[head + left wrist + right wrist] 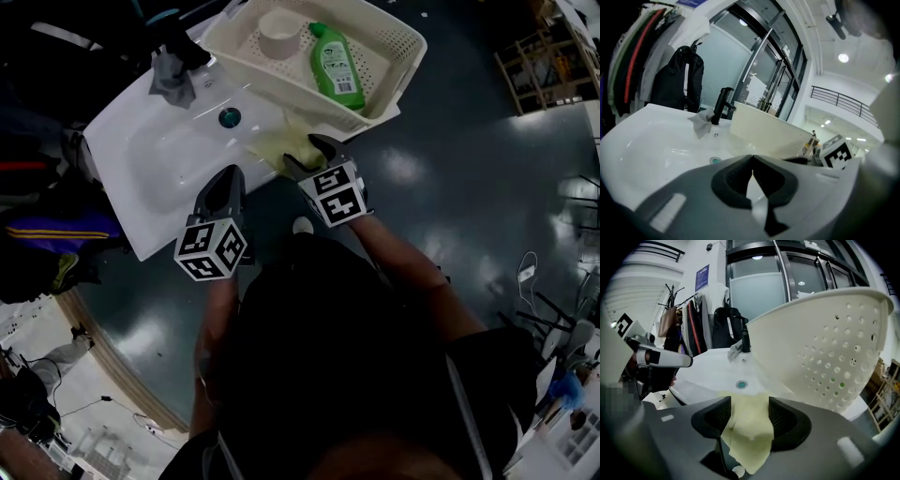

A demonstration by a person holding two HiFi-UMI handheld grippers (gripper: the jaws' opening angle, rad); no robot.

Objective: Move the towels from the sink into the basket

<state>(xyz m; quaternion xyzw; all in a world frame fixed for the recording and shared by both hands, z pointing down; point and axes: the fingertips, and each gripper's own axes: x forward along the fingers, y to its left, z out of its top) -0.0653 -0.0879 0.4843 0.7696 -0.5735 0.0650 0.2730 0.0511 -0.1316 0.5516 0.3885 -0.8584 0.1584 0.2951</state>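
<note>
Keeping my left gripper [752, 164] over the white ceramic sink [656, 140], its jaws pressed together on nothing, I see the crumpled grey towel [701, 124] well beyond them by the black tap [723, 105]. My right gripper [747, 404] has its jaws spread wide, the pale yellow cloth towel [747, 437] lying loose between them and the cream perforated plastic basket [825, 348] just to their right.

The right hand-held gripper [749, 411] has its jaws wide apart, a pale yellow towel [747, 439] draped loosely between them, the perforated basket [825, 352] just beside.
</note>
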